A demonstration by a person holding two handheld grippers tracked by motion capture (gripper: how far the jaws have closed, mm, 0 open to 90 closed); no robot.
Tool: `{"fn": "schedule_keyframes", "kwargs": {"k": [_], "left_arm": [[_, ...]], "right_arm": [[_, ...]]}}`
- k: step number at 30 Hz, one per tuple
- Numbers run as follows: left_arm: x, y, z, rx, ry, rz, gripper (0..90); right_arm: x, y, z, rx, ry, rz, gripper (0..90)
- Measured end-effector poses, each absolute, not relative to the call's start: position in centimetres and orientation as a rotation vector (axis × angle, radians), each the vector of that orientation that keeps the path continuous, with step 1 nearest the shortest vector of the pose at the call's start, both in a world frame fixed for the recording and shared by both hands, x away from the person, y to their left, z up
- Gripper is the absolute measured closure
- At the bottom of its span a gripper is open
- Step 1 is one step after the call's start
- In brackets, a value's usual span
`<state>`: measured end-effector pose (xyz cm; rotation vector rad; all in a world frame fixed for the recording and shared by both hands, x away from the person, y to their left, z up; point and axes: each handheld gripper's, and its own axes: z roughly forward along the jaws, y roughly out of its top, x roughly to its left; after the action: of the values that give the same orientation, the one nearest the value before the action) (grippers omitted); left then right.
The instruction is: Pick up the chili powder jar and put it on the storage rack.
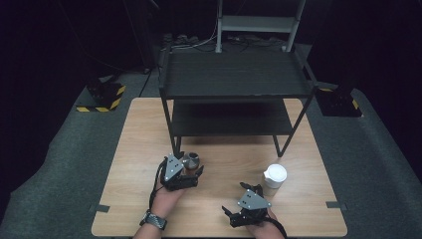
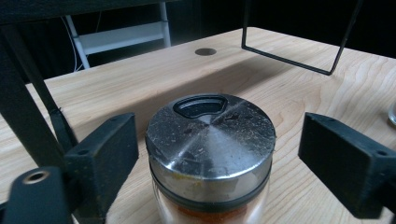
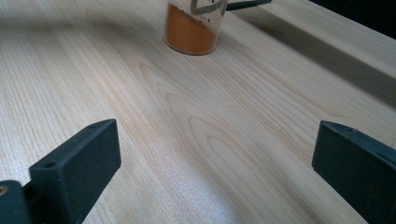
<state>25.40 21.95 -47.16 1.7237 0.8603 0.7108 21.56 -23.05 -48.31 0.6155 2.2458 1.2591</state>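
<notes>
Two hand-held grippers work low over the wooden bench [image 1: 149, 149], each gripped by a person's hand. The left hand-held gripper [image 2: 210, 154] stands released, its black jaws spread wide on either side of a spice jar [image 2: 210, 158] without touching it; the gaps on both sides are plain in the left gripper view. That jar sits upright on the bench between the jaws, with a brushed metal lid bearing a dark pouring slot, and orange powder showing through the glass below the lid. Just beyond the jar, a black metal shelf rack [image 1: 234, 84] stands on the bench, one of its legs rising close at the left of the left gripper view. The right hand-held gripper [image 3: 215, 163] is also released, jaws wide apart over bare wood grain with nothing between them. Ahead of it and well apart, the spice jar's orange-filled base rests on the bench. In the high view, the right hand-held gripper lies nearer the person than a white lidded cup [image 1: 274, 176], which stands just beyond it and to its right. A watch [image 1: 153, 219] shows on the left wrist.
</notes>
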Motion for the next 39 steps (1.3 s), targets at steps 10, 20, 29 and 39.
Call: {"fn": "schedule_keyframes", "kwargs": {"k": [10, 20, 29, 39], "left_arm": [[25.63, 21.92, -47.28, 1.722, 0.865, 0.707, 23.7], [25.56, 22.05, -47.59, 1.714, 0.865, 0.718, 32.0], [25.48, 22.13, -47.66, 1.702, 0.873, 0.714, 34.7], [24.95, 22.25, -47.0, 1.687, 0.863, 0.72, 34.8]], "right_arm": [[21.48, -23.13, -48.39, 0.627, 2.237, 1.268, 0.3], [21.52, -23.22, -48.4, 0.632, 2.235, 1.272, 0.3], [21.61, -23.2, -48.33, 0.633, 2.242, 1.27, 0.3], [21.62, -23.25, -48.37, 0.636, 2.239, 1.275, 0.3]]}}
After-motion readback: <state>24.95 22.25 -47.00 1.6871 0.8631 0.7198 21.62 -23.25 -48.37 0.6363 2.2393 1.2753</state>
